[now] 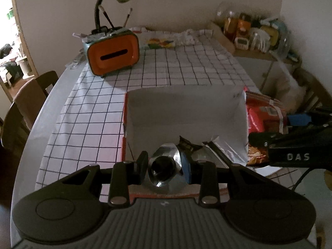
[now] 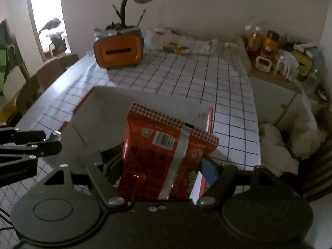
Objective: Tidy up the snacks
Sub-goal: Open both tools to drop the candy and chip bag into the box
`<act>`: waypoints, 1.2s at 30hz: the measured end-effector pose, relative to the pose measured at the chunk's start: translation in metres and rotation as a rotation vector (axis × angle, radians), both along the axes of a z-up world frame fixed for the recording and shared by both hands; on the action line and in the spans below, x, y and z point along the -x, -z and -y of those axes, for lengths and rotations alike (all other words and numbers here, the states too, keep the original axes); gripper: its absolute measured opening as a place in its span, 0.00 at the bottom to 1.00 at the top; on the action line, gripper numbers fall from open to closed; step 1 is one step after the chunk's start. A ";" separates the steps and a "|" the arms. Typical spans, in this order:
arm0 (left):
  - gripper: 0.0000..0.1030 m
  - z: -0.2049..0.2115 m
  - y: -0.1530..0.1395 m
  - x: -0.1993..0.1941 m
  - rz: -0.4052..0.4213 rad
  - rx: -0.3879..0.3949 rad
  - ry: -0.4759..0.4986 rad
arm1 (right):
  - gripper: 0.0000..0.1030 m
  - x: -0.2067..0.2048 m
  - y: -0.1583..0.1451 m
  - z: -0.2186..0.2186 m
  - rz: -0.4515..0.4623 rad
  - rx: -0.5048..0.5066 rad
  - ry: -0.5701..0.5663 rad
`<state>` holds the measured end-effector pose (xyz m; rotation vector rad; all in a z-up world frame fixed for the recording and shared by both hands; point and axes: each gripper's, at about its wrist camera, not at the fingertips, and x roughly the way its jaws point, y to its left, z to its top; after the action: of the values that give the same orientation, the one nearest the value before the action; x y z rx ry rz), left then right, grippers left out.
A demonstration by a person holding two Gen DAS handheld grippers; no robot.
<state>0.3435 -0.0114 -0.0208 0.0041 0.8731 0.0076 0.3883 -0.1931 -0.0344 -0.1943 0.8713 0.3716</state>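
Both snack packets are being carried to the white box (image 1: pixel 186 112) that is sitting on the checked cloth of the table (image 1: pixel 87 124). The left tongs (image 1: pixel 164 166) are clenching a silvery foil packet (image 1: pixel 166 164) by its end, and it is hanging over the near edge of the box. The right tongs (image 2: pixel 161 166) are grasping a red snack bag (image 2: pixel 164 151) across its width, with the jaws standing wide around it; the bag is standing upright at the box's right side, and whether it is above the opening or just beside the wall is hard to tell. The box looks empty inside as far as it shows.

The step in hand seems to be the drop-off. Next, each packet probably needs lowering past the rim, the red bag laid flat so it is not propping on the wall, before either pair of tongs lets go. The orange tissue holder (image 1: pixel 113 56) far left is staying well clear.
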 end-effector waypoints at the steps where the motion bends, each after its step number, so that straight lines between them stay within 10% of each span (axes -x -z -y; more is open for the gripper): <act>1: 0.32 0.002 0.004 -0.005 -0.008 -0.010 -0.001 | 0.74 -0.004 0.004 -0.002 -0.006 0.009 -0.008; 18: 0.32 0.013 0.068 -0.046 -0.173 -0.094 0.012 | 0.74 -0.026 0.072 -0.032 -0.097 0.145 -0.146; 36: 0.43 0.016 0.061 -0.036 -0.149 -0.078 0.012 | 0.78 -0.016 0.055 -0.019 -0.074 0.074 -0.107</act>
<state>0.3796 -0.0274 -0.0816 0.0837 1.0211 0.0304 0.4039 -0.1745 -0.0893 -0.2983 0.9503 0.4488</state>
